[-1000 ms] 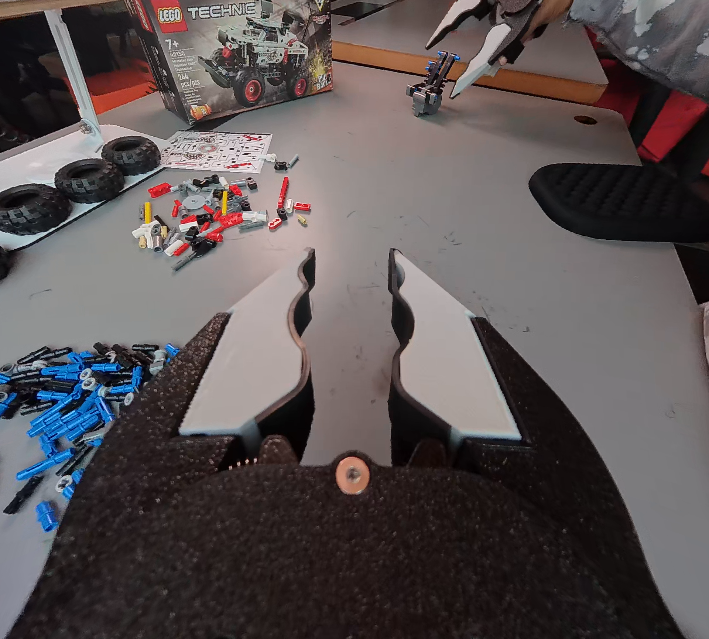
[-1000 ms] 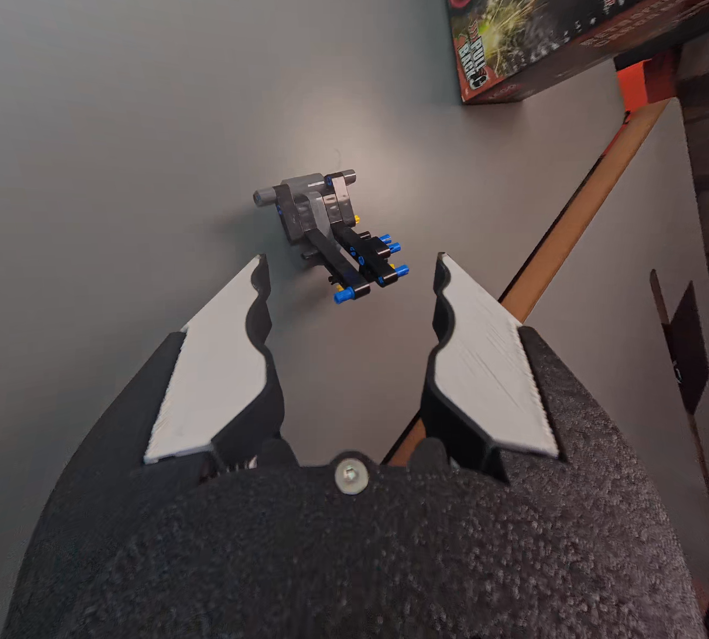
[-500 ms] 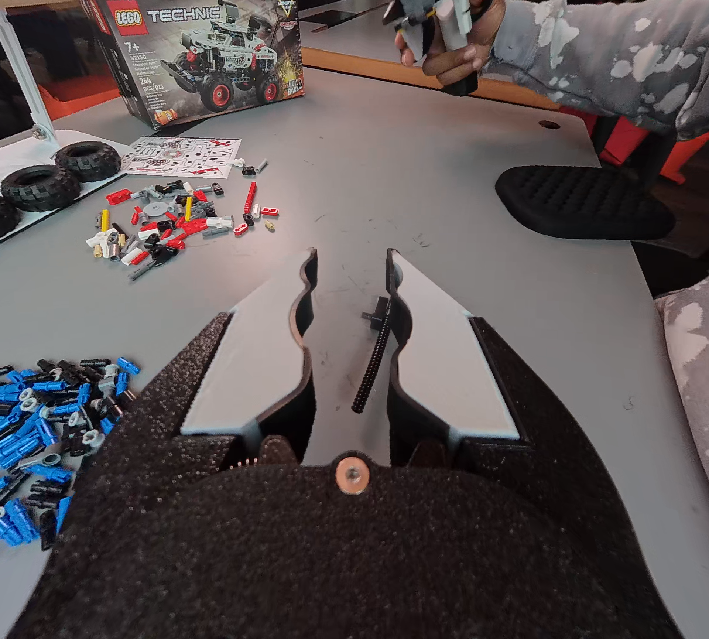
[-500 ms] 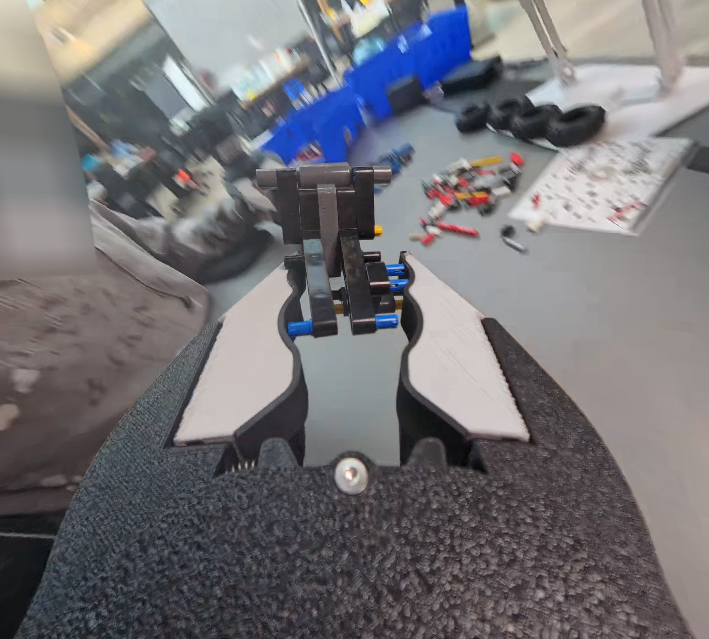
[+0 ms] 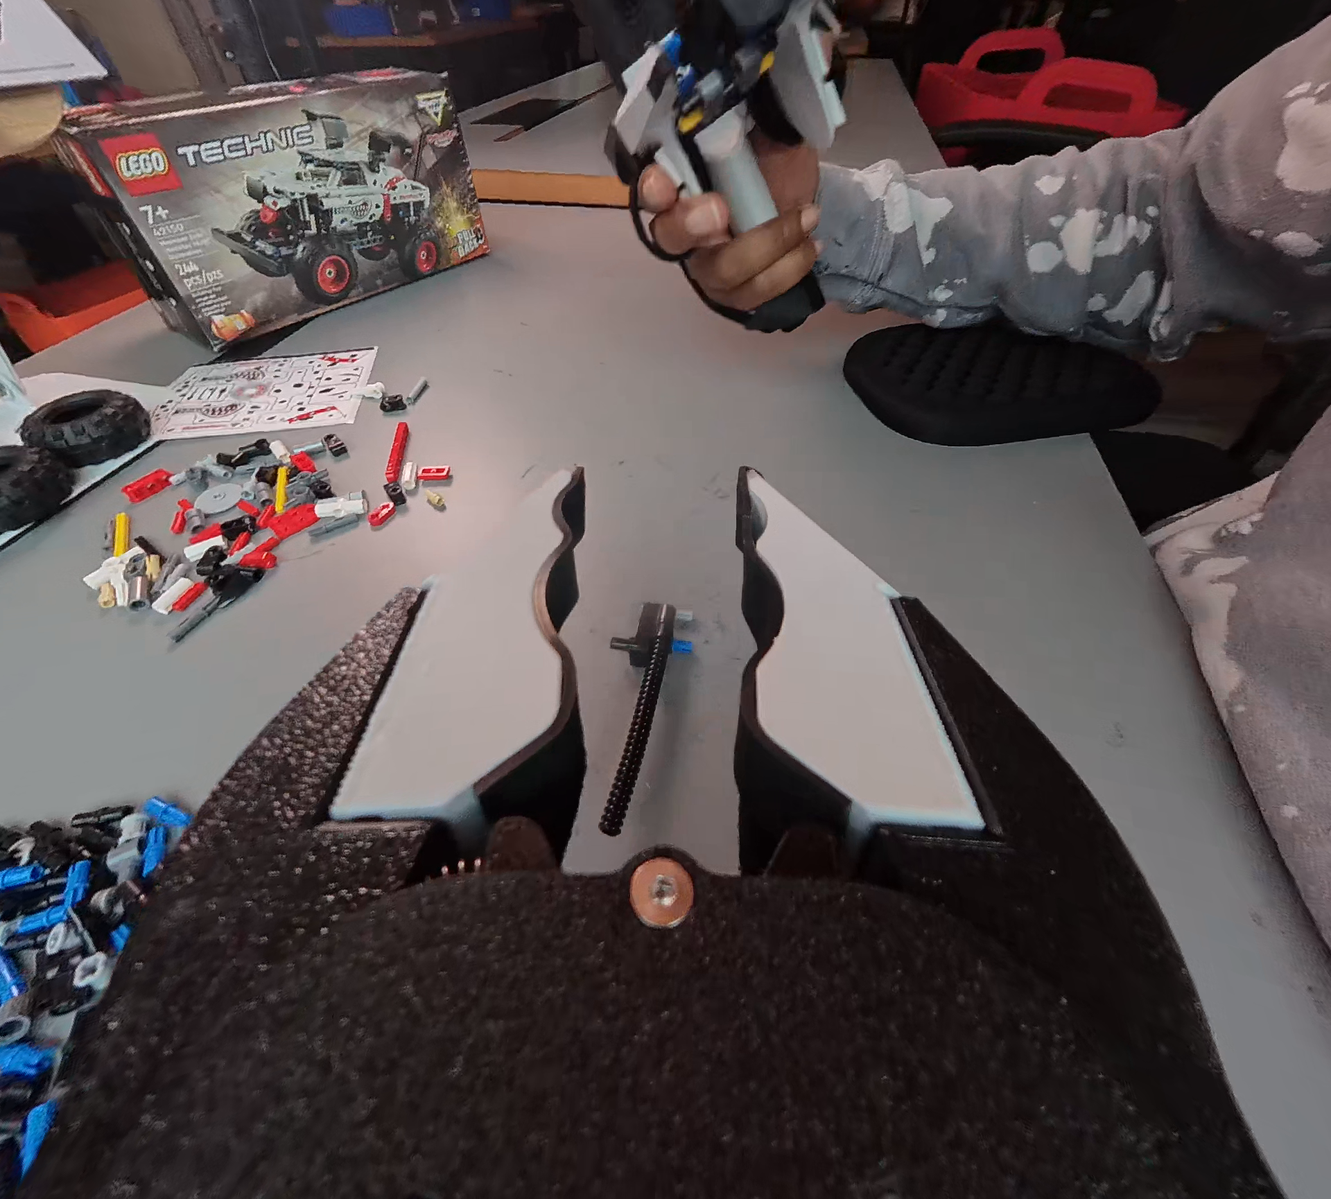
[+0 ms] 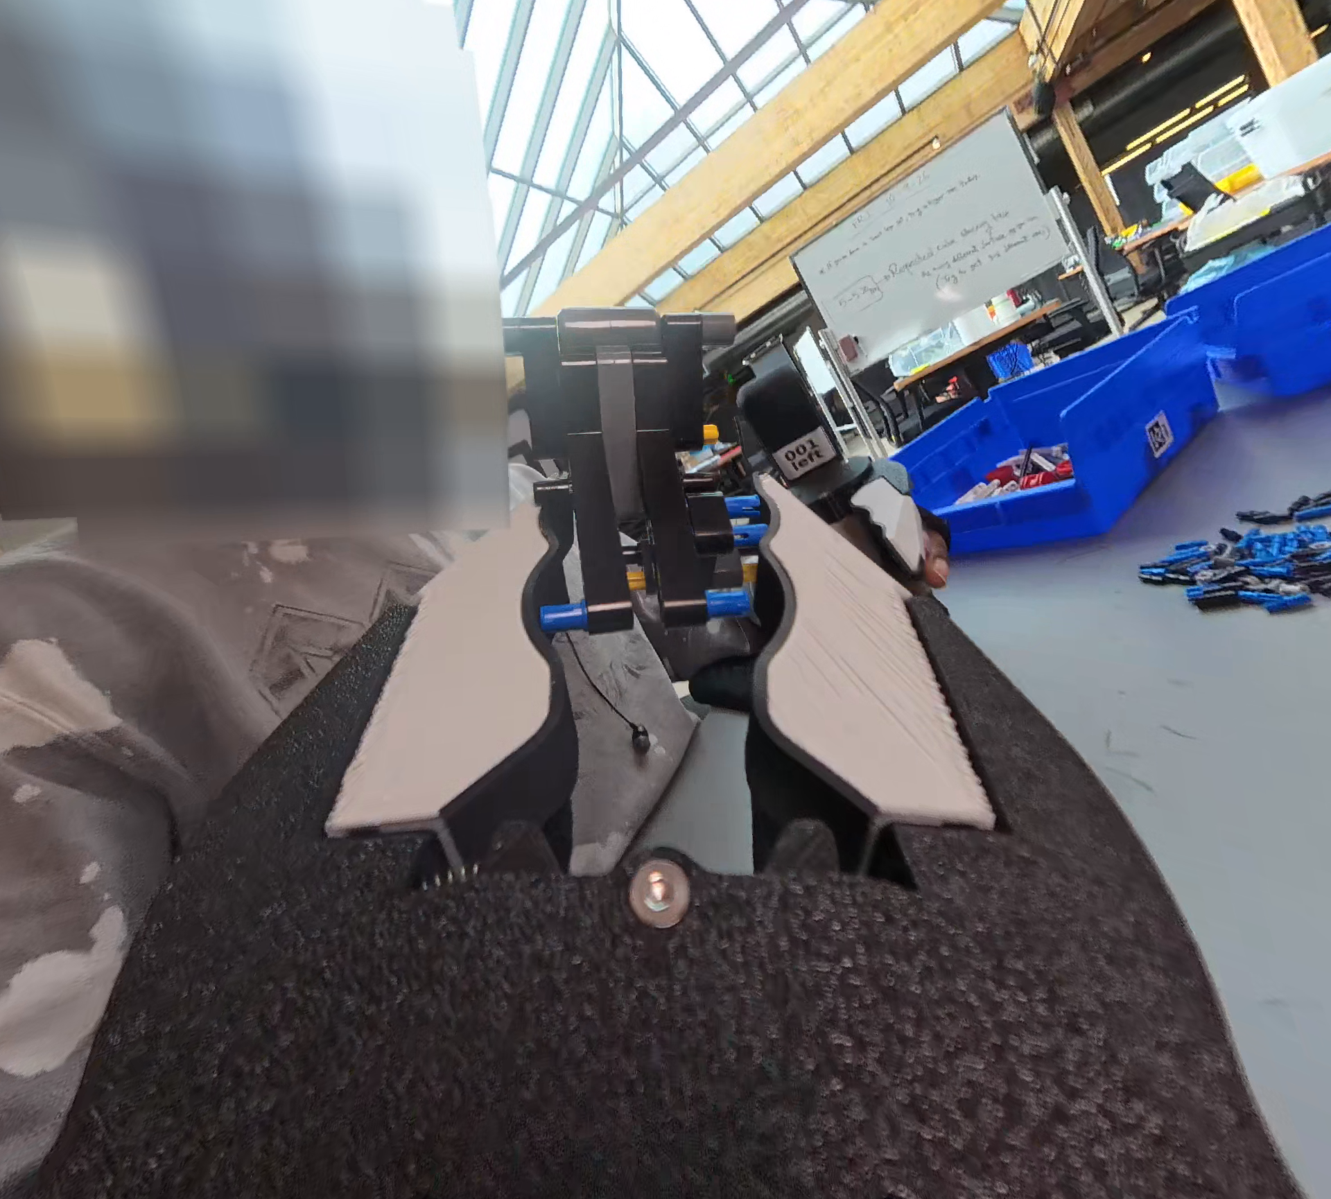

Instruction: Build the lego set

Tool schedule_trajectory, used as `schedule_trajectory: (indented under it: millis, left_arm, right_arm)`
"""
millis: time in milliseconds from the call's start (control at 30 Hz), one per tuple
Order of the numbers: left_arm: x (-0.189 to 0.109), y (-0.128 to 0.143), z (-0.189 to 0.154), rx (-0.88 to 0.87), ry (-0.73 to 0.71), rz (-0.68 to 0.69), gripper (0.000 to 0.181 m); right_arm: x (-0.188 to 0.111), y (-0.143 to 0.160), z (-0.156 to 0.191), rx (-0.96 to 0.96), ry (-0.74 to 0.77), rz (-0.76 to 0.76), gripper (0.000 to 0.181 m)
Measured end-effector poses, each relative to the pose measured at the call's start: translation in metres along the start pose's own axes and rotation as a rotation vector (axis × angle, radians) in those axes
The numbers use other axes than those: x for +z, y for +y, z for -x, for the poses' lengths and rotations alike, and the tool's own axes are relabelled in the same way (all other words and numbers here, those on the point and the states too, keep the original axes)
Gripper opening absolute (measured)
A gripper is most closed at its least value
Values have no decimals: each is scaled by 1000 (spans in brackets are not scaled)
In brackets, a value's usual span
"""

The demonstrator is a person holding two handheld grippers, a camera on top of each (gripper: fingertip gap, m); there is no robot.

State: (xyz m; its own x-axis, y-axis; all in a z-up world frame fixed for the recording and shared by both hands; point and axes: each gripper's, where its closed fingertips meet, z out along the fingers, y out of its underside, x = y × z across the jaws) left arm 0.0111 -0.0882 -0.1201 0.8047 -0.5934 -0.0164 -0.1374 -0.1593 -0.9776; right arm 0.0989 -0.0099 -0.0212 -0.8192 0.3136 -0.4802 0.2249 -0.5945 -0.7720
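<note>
My left gripper is open and hangs low over the grey table. A black ribbed hose piece with a small connector and blue pin lies on the table between its fingers, touching neither. My right gripper is shut on a black and grey Technic assembly with blue pins and holds it up in the air, pointing upward. In the left wrist view a hand holds the right gripper raised above the far side of the table.
The set's box stands at the back left, with a sticker sheet, black tires and a pile of mixed small parts in front. Blue and black pins lie near left. A black pad sits at the right edge. Blue bins stand beyond. There is about 15 centimeters between the tips of the two grippers.
My right gripper has shut on the assembly, lifted it off the table and tilted it upward. My left gripper has moved so that the hose piece lies between its fingers.
</note>
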Motion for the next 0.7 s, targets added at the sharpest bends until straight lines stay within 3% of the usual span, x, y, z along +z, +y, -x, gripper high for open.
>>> schedule_trajectory:
  millis: [133,333,567,700]
  left_arm:
    - [-5,-24,-19,36,67,-122,52]
    - [-6,-36,-34,99,96,-174,67]
    - [6,-26,-55,103,178,-120,53]
    - [10,-25,-64,92,222,-124,56]
  right_arm:
    - [22,42,-30,-36,127,255,49]
    - [49,101,-46,-29,139,528,49]
    - [53,133,-48,77,82,587,49]
    - [53,143,-40,143,25,607,49]
